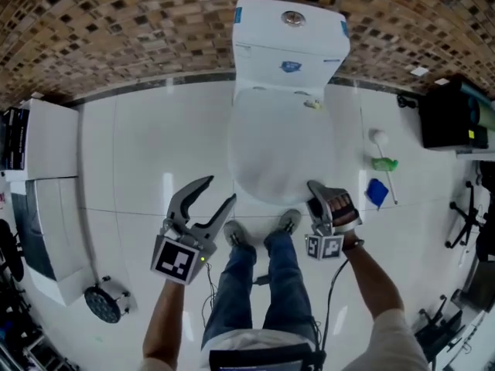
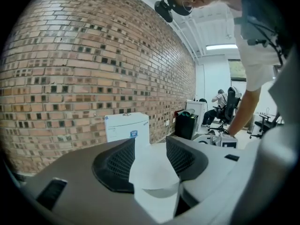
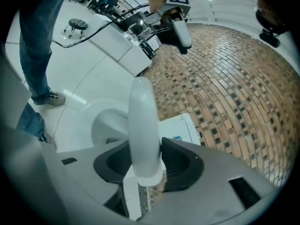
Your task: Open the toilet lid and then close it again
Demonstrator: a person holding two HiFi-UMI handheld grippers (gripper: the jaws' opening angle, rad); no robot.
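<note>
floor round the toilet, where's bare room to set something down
The widest bare tile lies left of the toilet, between it, the brick wall and the white cabinet. The right side is crowded: a toilet brush, a blue item and a black box. In front stand the person's shoes, the left gripper and the right gripper, closed on the toilet lid.

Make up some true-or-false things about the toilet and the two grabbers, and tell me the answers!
1. The left gripper holds the toilet lid. False: its jaws stand apart and empty, above the floor.
2. The right gripper has the toilet lid's front rim between its jaws. True.
3. The tank is black. False: it is white.
4. The wall behind the toilet is brick. True.
5. The person is barefoot. False: they wear shoes.
</note>
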